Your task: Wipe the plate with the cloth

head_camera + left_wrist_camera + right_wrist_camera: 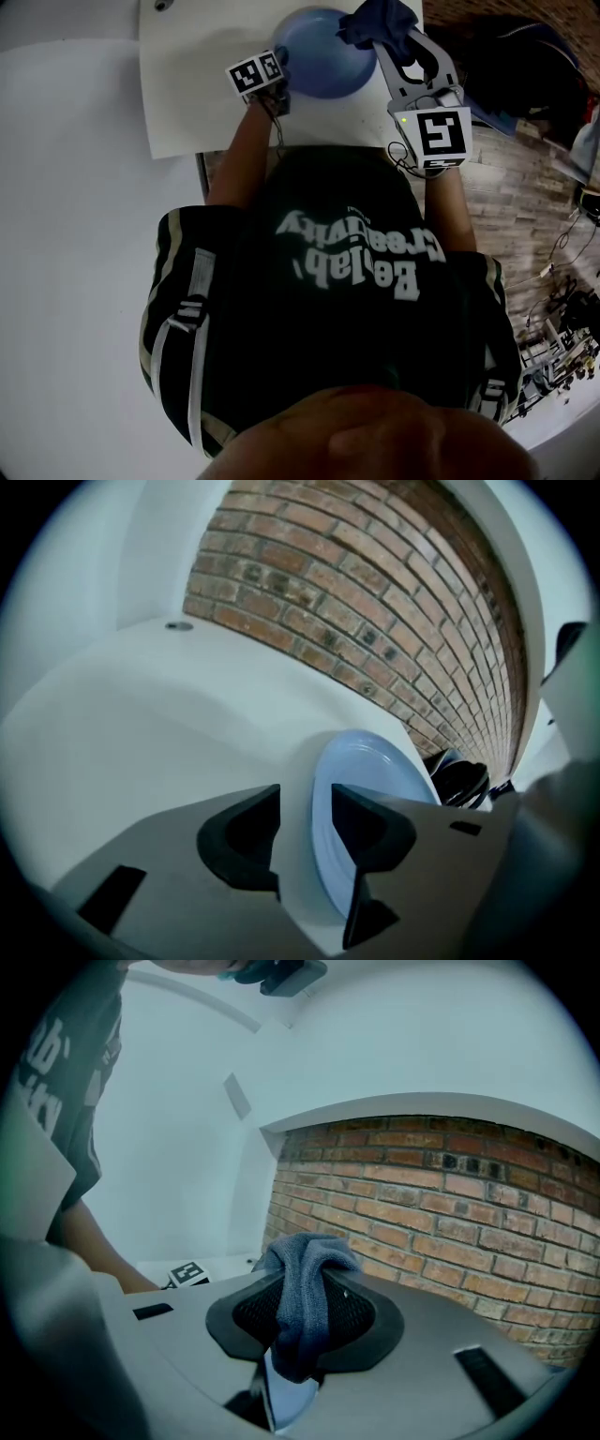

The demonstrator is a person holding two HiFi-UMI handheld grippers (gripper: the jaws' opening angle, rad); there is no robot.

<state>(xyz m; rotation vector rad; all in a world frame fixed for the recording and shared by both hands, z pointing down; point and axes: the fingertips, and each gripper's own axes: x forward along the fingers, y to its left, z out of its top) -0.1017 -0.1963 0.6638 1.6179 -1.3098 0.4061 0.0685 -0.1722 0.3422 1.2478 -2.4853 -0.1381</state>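
Observation:
A light blue plate (319,52) rests on the white table (187,103) in the head view. My left gripper (281,86) is at the plate's near left rim. In the left gripper view, my left gripper (307,832) stands open with the plate (375,780) rim between its black pads; a gap shows beside the left pad. My right gripper (380,39) is at the plate's right edge, shut on a dark blue cloth (375,21). In the right gripper view, the cloth (305,1288) bulges out of the shut jaws of my right gripper (305,1321), and a sliver of plate (286,1396) shows below.
A brick wall (450,1204) stands behind the table. A small round fitting (178,625) sits at the table's far corner. Cables and clutter (562,309) lie on the wooden floor at right. The person's dark shirt (347,309) fills the lower head view.

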